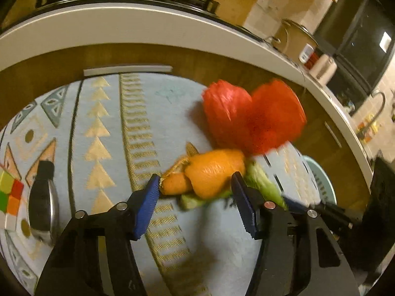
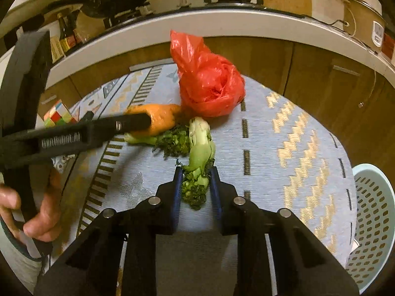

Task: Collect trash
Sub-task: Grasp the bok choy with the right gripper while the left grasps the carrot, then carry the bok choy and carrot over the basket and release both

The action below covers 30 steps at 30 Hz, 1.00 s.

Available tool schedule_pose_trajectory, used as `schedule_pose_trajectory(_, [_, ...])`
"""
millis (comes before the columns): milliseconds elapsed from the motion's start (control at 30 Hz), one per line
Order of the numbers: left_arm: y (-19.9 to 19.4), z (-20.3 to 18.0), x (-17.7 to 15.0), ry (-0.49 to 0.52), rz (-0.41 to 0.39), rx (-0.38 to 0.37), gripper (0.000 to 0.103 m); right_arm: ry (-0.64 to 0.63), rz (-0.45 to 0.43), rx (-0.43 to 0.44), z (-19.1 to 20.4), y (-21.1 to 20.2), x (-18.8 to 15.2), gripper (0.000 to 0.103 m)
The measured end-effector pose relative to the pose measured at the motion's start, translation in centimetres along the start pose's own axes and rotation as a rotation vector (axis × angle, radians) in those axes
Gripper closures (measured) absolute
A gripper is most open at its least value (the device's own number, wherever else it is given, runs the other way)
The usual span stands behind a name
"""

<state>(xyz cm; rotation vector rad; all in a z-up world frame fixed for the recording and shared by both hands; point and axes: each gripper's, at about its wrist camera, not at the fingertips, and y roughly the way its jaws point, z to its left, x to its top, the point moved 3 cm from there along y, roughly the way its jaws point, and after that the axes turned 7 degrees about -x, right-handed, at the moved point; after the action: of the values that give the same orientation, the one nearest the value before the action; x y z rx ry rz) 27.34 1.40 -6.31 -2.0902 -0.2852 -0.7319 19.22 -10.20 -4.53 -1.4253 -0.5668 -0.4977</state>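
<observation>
Left-wrist view: orange peel (image 1: 209, 172), curled and waxy, lies between the spread blue ribbed pads of the left gripper (image 1: 195, 185), the near pad at its edge; contact is unclear. Only this view shows a black car key (image 1: 42, 197). Right-wrist view: the right gripper (image 2: 196, 185) pinches a limp green vegetable stalk (image 2: 198, 153) on the woven patterned mat (image 2: 284, 148). A crumpled red plastic bag (image 2: 207, 83) lies behind, and a perforated pale basket (image 2: 370, 222) stands at right.
</observation>
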Motion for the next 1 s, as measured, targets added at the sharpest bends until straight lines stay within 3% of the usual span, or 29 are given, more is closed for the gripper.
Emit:
schedule_pose_trajectory(67, [-0.9,-1.0,-1.1,0.024,0.009,-0.033,0.054,0.021,-0.005,-0.004,-0.7,-0.8,-0.3,0.084])
schedule_pose_trajectory(233, [-3.3,-3.4,-4.3,0.013,0.043,-0.235,0.054,0.076,0.0,0.008,-3.2,-2.2,-1.8,0.085])
schedule_pose_trajectory(267, [-3.5,-3.9,-4.6,0.023,0.045,-0.243,0.054,0.083,-0.002,0.013,-3.5,-2.4,-2.0,0.085])
schedule_pose_trajectory(367, [-3.5,-4.5,-4.6,0.036,0.031,-0.174,0.051,0.102,-0.005,0.042,-4.1,-2.6,-2.4,0.085])
schedule_pose_trajectory(500, [-2.8,-3.4,-3.5,0.01,-0.008,0.011,0.047,0.096,-0.001,0.049,-3.7,-2.1,-2.3,0.085])
schedule_pose_trajectory(600, [-1.7,-2.9,-2.1,0.01,-0.017,0.059,0.042,0.073,-0.018,0.027,-3.2,-2.2,-2.2,0.085])
schedule_pose_trajectory(700, [1.0,-1.8,-0.8,-0.015,0.084,0.048,0.048,0.042,-0.034,0.004,-2.5,-2.3,-2.3,0.085])
schedule_pose_trajectory(767, [1.4,-1.5,-0.1,-0.037,0.071,0.025,0.056,0.033,-0.035,0.0,-2.4,-2.3,-2.3,0.085])
schedule_pose_trajectory(800, [1.4,-1.5,0.0,-0.048,0.074,0.001,0.07,0.034,-0.033,0.002,-2.4,-2.3,-2.3,0.085])
schedule_pose_trajectory(1000, [-1.7,-1.3,-2.3,-0.083,-0.005,-0.014,0.075,0.042,-0.023,0.025,-2.6,-2.2,-2.4,0.084])
